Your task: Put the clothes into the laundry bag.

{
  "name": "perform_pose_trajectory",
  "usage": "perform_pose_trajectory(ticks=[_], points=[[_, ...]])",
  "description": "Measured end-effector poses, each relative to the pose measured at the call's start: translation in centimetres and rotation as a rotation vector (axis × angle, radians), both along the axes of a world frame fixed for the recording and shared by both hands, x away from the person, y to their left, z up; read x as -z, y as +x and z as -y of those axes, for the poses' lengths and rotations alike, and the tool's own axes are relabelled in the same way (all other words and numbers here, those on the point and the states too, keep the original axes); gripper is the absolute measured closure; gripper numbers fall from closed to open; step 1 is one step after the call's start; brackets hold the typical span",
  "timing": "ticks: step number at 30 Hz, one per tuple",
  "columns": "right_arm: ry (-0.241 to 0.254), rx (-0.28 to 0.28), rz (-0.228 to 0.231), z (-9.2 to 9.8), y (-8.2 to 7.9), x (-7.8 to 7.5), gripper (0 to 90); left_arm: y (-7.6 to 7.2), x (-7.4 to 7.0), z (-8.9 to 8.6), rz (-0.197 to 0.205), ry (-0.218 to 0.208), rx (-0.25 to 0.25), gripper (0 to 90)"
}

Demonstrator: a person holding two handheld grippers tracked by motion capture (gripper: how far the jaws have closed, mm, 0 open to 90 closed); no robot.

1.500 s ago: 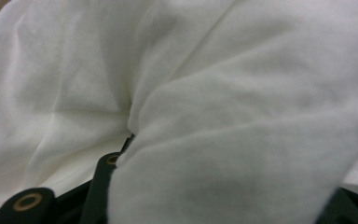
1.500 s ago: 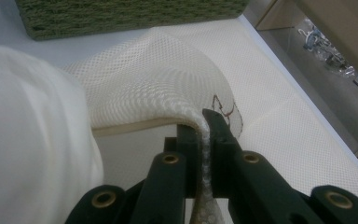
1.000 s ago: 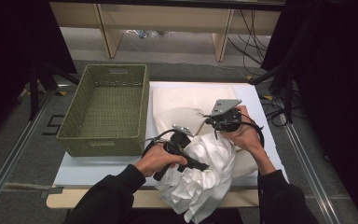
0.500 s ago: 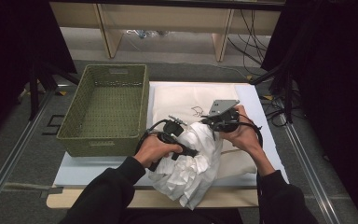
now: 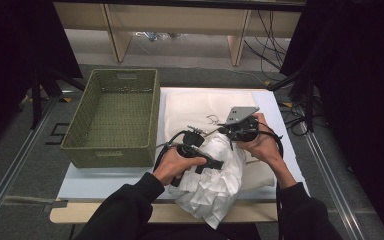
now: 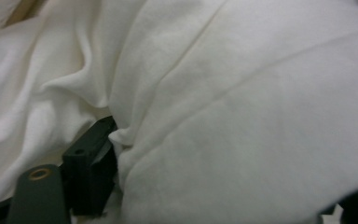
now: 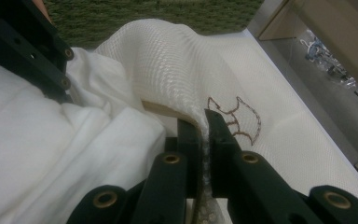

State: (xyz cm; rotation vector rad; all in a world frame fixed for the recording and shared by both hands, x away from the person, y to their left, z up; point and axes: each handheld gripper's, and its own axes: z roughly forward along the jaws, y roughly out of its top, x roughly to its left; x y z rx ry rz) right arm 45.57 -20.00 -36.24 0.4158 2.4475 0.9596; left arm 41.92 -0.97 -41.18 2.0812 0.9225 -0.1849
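Black long sleeves; black tongs (image 7: 204, 122), brass-ringed screw holes, grey triangular plate, black cables.

Grey carpet floor (image 5: 40, 125) all round, black curtains (image 5: 360, 75) both sides. Pale wooden shelf unit (image 5: 180, 20) at the back, cables (image 5: 275, 35) trailing beside it. Metal rails (image 5: 10, 170) flank the white-topped surface (image 5: 110, 180). Dim, even light.

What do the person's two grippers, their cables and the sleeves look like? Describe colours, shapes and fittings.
Both forearms wear black sleeves. The left gripper is black, with a black cable looping from it. The right gripper is black too, topped by a grey three-cornered plate. Its flat black fingers hang on black link bars with brass-coloured rivets.
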Motion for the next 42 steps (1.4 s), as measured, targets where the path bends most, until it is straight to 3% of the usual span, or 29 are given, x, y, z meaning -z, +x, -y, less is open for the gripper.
perform_pose_trajectory(ticks=[3, 5, 8, 10, 12, 13, 14, 15, 16, 17, 19, 20, 23, 25, 27, 29, 33, 36, 39, 42], points=[[0.002, -0.001, -0.004, 0.0, 0.0, 0.0, 87.2, -0.6, -0.1, 0.2, 0.024, 0.002, 0.010, 17.9], [0.000, 0.000, 0.000, 0.0, 0.0, 0.0, 87.1, -1.4, -0.6, 0.6, 0.065, 0.015, 0.016, 17.3], [0.002, 0.001, 0.000, 0.1, 0.0, 0.0, 87.1, -1.8, -0.9, 0.7, 0.118, 0.041, 0.065, 20.2], [0.006, -0.002, -0.007, 0.2, 0.1, 0.0, 87.1, -1.8, -0.7, 0.9, 0.112, 0.049, 0.083, 20.2], [0.006, 0.001, -0.009, 0.2, 0.1, 0.0, 87.1, -1.6, -0.6, 1.0, 0.109, 0.062, 0.110, 27.0], [0.006, 0.002, -0.009, 0.2, 0.1, 0.0, 87.1, -1.4, -0.5, 1.0, 0.120, 0.066, 0.117, 36.8], [0.009, 0.008, -0.014, 0.2, 0.0, 0.0, 87.1, -1.1, -0.4, 0.9, 0.102, 0.059, 0.107, 48.2], [0.009, 0.011, -0.012, 0.2, 0.0, -0.1, 87.1, -0.9, -0.2, 0.9, 0.080, 0.028, 0.087, 54.7], [0.005, 0.003, -0.003, 0.3, 0.0, -0.2, 87.1, -0.7, -0.3, 0.7, 0.066, 0.030, 0.067, 61.1], [0.005, 0.002, -0.004, 0.3, 0.0, -0.2, 87.1, -0.5, -0.2, 0.7, 0.058, -0.004, 0.044, 64.4], [0.011, 0.000, -0.008, 0.3, -0.1, -0.3, 87.2, -0.4, -0.4, 0.6, 0.057, -0.004, 0.009, 67.4], [0.016, 0.001, -0.015, 0.3, -0.1, -0.3, 87.2, -0.5, -0.5, 0.7, 0.075, -0.003, -0.011, 68.2], [0.010, 0.001, 0.000, 0.2, -0.2, -0.4, 87.3, -0.1, -0.8, 0.4, 0.060, -0.013, -0.048, 69.4], [0.017, -0.003, -0.002, 0.0, -0.4, -0.6, 87.4, 0.2, -0.8, 0.3, 0.037, -0.044, -0.086, 69.5], [0.017, -0.004, -0.002, -0.2, -0.7, -0.8, 87.5, 0.3, -0.8, 0.5, 0.054, -0.030, -0.096, 69.5], [0.016, -0.009, 0.000, -0.3, -0.9, -1.0, 87.5, 0.8, -0.5, 0.6, 0.035, -0.059, -0.139, 69.4], [0.013, 0.002, -0.005, -0.3, -1.1, -1.1, 87.6, 1.7, 0.8, 1.4, 0.055, -0.075, -0.223, 63.5], [0.014, -0.003, -0.008, 0.0, -0.9, -1.0, 87.6, 1.8, 1.1, 2.1, 0.028, -0.095, -0.226, 51.2], [0.017, 0.005, -0.008, 0.2, -0.8, -0.9, 87.6, 1.8, 1.0, 2.2, 0.037, -0.106, -0.200, 38.1], [0.017, 0.000, -0.008, 0.4, -0.7, -1.0, 87.5, 0.9, 0.2, 1.8, 0.017, -0.128, -0.167, 23.9]])
